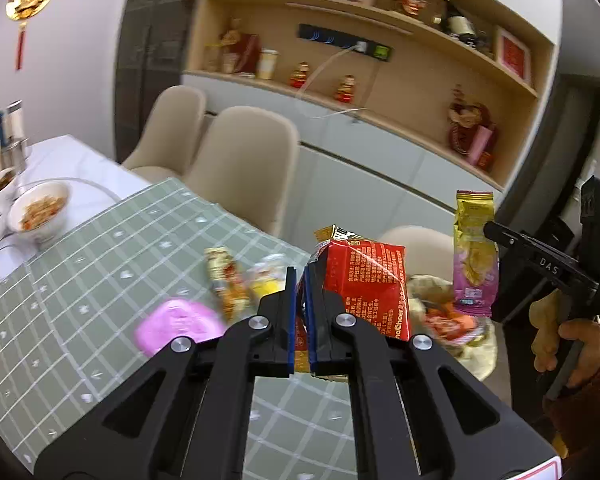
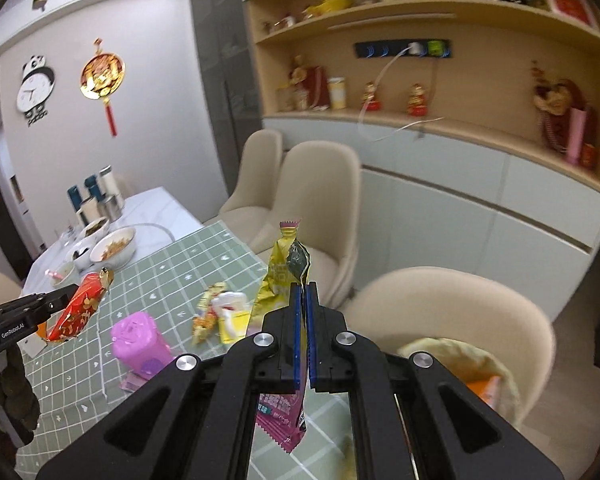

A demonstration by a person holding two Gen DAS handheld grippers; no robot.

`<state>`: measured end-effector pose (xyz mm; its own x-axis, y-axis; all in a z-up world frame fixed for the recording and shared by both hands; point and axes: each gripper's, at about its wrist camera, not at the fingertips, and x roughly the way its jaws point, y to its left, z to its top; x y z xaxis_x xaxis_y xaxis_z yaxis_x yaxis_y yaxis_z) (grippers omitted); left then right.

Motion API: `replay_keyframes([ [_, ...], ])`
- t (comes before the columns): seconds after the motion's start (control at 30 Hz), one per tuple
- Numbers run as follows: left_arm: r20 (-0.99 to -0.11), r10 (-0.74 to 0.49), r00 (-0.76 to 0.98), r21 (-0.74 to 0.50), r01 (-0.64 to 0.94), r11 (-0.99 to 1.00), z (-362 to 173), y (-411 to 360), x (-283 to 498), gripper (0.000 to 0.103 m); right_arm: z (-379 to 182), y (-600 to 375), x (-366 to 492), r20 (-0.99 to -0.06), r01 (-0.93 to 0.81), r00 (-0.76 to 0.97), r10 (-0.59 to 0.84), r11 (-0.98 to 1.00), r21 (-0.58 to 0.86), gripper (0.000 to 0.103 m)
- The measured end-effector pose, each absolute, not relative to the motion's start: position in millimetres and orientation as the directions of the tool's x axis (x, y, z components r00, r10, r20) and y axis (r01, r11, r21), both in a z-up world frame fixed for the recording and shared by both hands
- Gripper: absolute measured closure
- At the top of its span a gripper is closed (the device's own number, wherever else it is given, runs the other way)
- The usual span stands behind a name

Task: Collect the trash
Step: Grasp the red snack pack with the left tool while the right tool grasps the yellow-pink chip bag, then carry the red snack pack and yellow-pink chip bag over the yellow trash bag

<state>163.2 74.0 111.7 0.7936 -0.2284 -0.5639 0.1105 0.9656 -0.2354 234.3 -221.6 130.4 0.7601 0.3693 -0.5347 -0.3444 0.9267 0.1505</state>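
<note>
From the left wrist view, we look over a table with a green checked cloth (image 1: 112, 264) whose far edge runs just before two beige chairs (image 1: 244, 168), with open floor beyond it up to the cabinet. Our left gripper (image 1: 300, 312) is clamped on a red snack wrapper (image 1: 364, 284), raised above the cloth. Beyond the cloth's right edge sits a trash bag (image 1: 472, 344), and above it our right gripper (image 1: 500, 236) holds a yellow-pink wrapper (image 1: 474, 252). From the right wrist view, our right gripper (image 2: 303, 336) is closed on that yellow-pink wrapper (image 2: 278, 276), past the cloth's (image 2: 172, 272) right edge. A pink roll (image 2: 138, 340) and other wrappers (image 2: 220, 312) lie on the cloth; the trash bag (image 2: 460, 356) rests on a chair just right of the cloth.
</note>
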Motion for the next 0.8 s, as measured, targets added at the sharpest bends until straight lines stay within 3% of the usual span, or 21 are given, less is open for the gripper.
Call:
replay_keyframes([
  [0.4,-0.574,-0.361,0.735,-0.242,0.269,0.932,111,-35,191,0.099,138,-330,215,-0.514,-0.221,0.815,0.268,0.963,0.151,0.098],
  [0.8,-0.627,-0.48,0.614,-0.289,0.388,0.875,66,-137,243,0.099,127,-405,226,-0.512,-0.139,0.833,0.208,0.976,0.171,0.098],
])
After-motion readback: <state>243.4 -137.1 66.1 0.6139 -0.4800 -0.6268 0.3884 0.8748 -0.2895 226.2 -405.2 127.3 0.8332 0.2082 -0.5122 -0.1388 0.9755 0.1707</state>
